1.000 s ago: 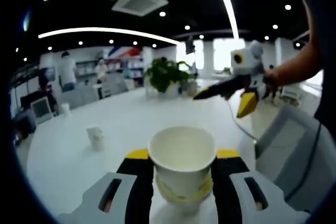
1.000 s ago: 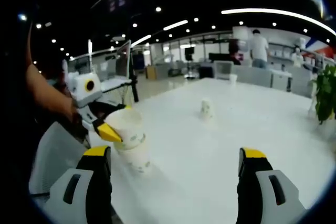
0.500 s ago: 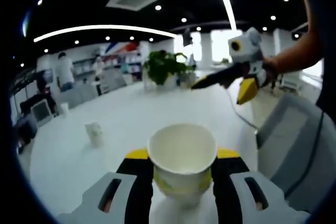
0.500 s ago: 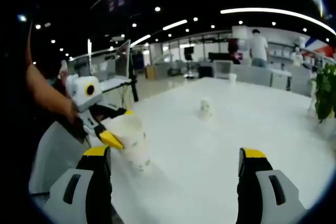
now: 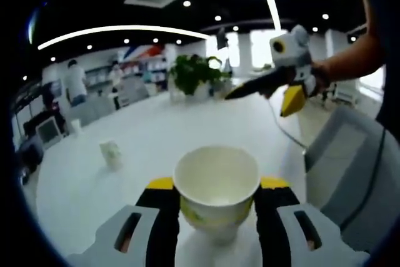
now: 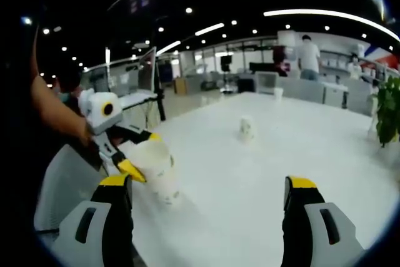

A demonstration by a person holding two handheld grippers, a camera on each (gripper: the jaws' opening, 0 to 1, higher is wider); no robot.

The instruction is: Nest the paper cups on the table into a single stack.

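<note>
A: Risk first: our left gripper [image 5: 215, 195] clamps the white paper cup with yellow-green print [image 5: 216, 186], seated partway into a lower white cup [image 6: 166, 189]. If tilted, we'd jam rims or tip both.

B: Agreed. Our right gripper [image 6: 206, 192] hangs spread, holding nothing. Another small white paper cup [image 6: 246, 129] stands well apart on the glossy white table [image 6: 300, 148]; open office, ceiling spotlights, potted green plant [image 5: 195, 79].

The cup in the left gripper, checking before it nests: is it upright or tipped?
Upright. The held cup shows its open mouth up, clamped between the left gripper jaws.
</note>
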